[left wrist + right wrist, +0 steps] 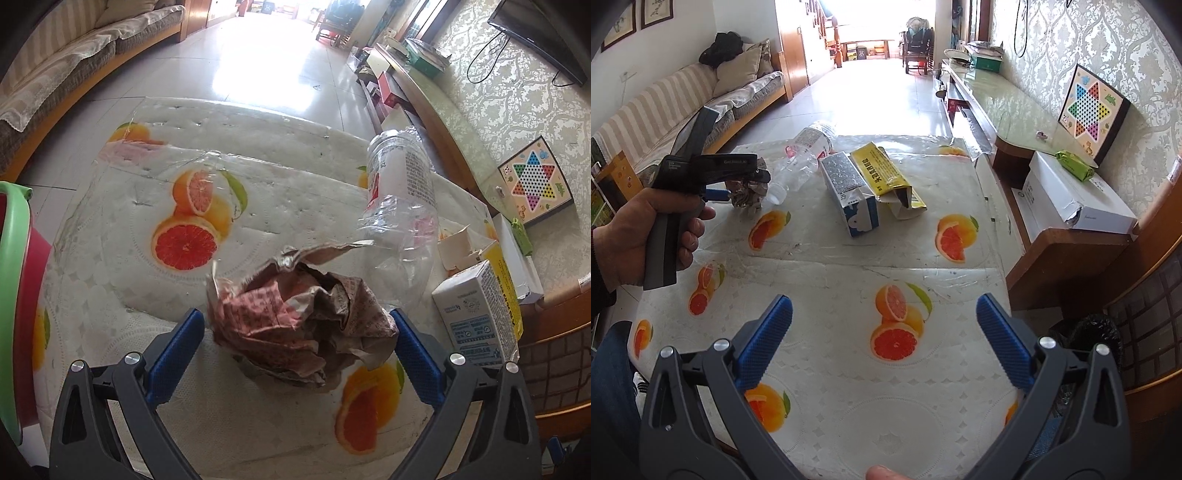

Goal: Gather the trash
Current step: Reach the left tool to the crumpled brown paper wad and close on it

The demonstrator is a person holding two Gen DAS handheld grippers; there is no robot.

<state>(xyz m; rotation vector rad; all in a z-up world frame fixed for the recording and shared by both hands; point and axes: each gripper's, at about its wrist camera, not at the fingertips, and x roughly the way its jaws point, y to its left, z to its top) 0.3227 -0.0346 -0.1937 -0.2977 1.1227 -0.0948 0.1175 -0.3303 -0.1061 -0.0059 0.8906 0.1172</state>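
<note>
table cover (849, 258): white, printed with orange and red-fleshed citrus halves and green leaves
crumpled wrapper (295, 325): brown and pinkish-red, covered in small print
bottle (402, 192): clear plastic, with a white label bearing red and dark text
carton (849, 192): white and blue, one face speckled grey
yellow box (886, 173): yellow with dark characters (the inside is seen as white)
fingers (764, 343): blue, dotted texture, on dark grey arms
game board (1089, 110): a six-coloured star, framed in black
wallpaper (1071, 40): pale, ornamental pattern
</note>
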